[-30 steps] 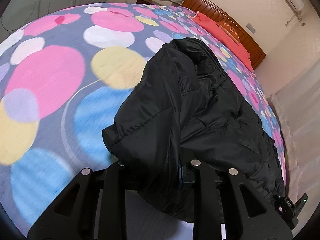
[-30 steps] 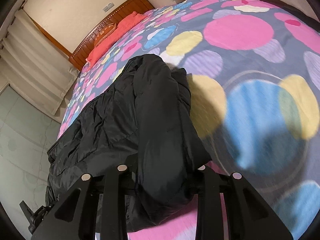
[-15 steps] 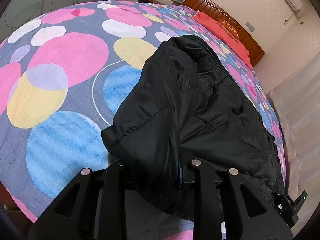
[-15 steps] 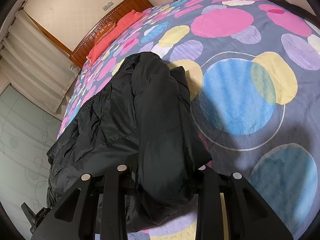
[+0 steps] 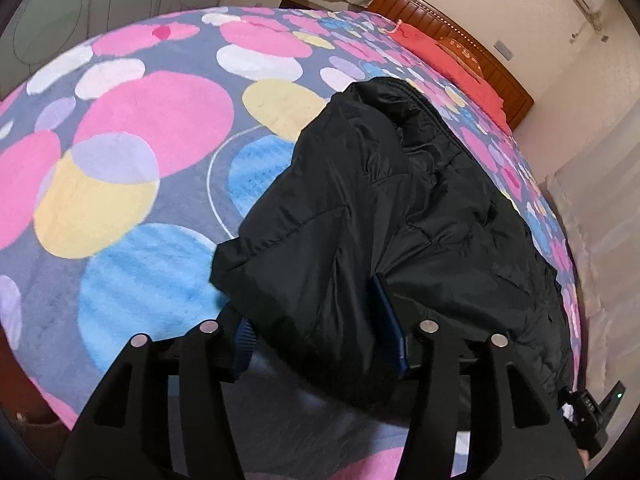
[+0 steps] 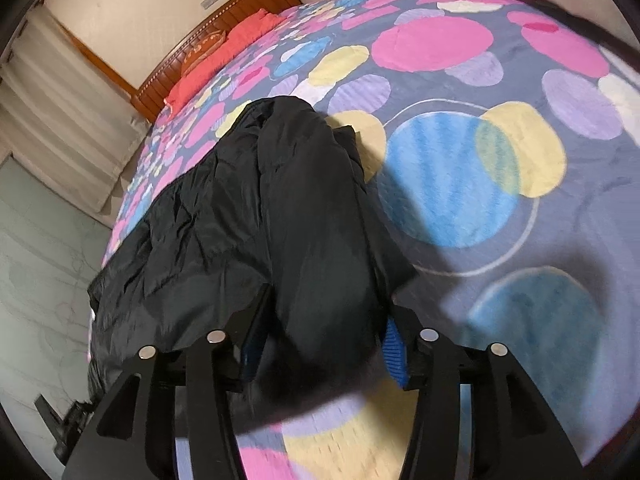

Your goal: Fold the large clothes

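Note:
A large black puffer jacket (image 5: 400, 216) lies on a bed with a spotted blanket (image 5: 140, 168). One sleeve is folded over its body and runs toward me. My left gripper (image 5: 320, 340) has its jaws spread wide with the sleeve cuff lying loose between the blue pads. In the right wrist view the jacket (image 6: 240, 208) fills the lower left. My right gripper (image 6: 320, 344) also stands open around the other sleeve's end, its blue pads apart from the cloth.
The blanket (image 6: 480, 140) spreads bare to the outer side of each gripper. A wooden headboard (image 5: 460, 44) with red pillows (image 5: 440, 56) is at the far end. A pale curtain (image 5: 600, 220) hangs beside the bed. The other gripper's tip (image 5: 592, 412) shows at the jacket's far edge.
Both grippers have opened and let go of the sleeve ends, which have dropped onto the jacket. Both have drawn back and up, so more blanket shows.

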Available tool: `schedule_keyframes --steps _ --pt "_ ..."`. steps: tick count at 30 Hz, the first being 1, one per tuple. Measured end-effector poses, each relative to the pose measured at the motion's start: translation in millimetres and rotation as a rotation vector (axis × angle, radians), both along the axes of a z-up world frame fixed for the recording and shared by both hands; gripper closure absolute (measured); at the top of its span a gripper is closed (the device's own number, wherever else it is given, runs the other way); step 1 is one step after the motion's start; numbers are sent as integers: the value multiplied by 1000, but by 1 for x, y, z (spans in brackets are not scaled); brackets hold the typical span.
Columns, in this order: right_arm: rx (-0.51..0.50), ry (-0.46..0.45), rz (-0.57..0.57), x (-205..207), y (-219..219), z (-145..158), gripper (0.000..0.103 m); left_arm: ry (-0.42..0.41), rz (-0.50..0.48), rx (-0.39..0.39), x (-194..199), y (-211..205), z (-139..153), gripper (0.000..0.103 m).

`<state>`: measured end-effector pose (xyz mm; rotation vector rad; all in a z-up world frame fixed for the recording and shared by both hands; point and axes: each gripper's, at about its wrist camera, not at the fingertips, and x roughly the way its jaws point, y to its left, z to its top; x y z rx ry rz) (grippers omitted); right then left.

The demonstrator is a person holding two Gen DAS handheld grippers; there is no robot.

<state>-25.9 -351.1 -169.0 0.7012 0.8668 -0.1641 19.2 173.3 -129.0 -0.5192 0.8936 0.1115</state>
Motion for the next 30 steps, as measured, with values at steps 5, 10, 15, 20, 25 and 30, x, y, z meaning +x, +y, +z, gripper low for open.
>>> schedule_keyframes --steps 5,10,15,20,25,30 --pt "-103 31 42 -26 8 17 48 11 -3 24 -10 9 2 41" --pt "-180 22 63 -42 17 33 48 14 12 4 -25 21 8 39" --pt "-237 -45 150 -25 47 56 48 -8 22 65 -36 24 25 39" --pt "-294 -68 295 18 99 63 48 -36 10 77 -28 28 39 35" --pt "-413 -89 385 76 156 69 48 -22 -21 81 -6 30 38 34" --pt "-565 -79 411 114 200 60 48 6 -31 73 21 31 31 34"
